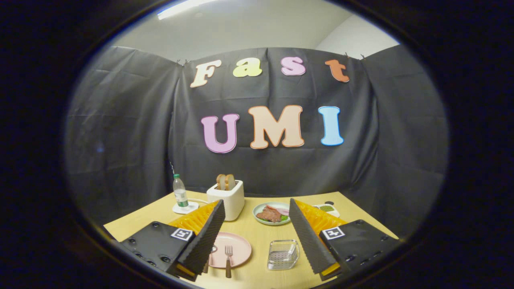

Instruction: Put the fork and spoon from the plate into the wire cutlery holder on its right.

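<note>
A pink plate [237, 247] lies on the wooden table, partly behind my left finger [202, 239]. A fork [228, 257] with a brown handle rests on the plate, tines pointing away from me. A spoon [210, 257] lies beside the fork, mostly hidden by the left finger. To the plate's right stands the wire cutlery holder [283, 254], with nothing in it. My gripper [255, 241] hangs above the table, open, with the plate's right part and the holder in the wide gap between its fingers.
Beyond the fingers a white toaster [226, 198] holds two slices of bread. A water bottle [180, 192] stands on a coaster to its left. A plate of food [272, 213] and a small white dish [327, 208] sit behind the right finger. The table [257, 228] ends at the black cloth wall.
</note>
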Demonstrator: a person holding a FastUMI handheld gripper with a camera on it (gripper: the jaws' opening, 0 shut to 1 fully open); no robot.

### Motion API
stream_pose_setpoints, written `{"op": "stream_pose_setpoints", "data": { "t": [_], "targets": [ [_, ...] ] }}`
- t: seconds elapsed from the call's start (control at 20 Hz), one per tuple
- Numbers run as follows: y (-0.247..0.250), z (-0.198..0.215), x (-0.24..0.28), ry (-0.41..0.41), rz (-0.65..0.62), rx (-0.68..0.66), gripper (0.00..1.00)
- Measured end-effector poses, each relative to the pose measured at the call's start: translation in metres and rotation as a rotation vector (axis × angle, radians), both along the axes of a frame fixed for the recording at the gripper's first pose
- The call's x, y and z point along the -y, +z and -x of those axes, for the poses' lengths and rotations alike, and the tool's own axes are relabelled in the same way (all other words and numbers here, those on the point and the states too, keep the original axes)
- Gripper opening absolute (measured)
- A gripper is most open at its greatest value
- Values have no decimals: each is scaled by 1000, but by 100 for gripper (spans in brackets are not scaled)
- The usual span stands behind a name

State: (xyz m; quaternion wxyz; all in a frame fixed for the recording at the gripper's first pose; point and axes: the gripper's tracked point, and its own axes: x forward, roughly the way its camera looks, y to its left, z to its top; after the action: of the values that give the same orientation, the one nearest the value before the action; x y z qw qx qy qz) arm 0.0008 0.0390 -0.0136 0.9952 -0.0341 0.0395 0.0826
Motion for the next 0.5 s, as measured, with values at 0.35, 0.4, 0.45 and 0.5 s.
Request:
{"op": "stream_pose_setpoints", "data": {
  "t": [0.35,0.4,0.45,0.5],
  "targets": [
    [-50,7,-24,93,32,-99,100],
    [-62,7,-29,111,36,-122,100],
    [-73,8,-32,128,40,-141,100],
    [-84,8,-35,143,46,-160,100]
  ]
}}
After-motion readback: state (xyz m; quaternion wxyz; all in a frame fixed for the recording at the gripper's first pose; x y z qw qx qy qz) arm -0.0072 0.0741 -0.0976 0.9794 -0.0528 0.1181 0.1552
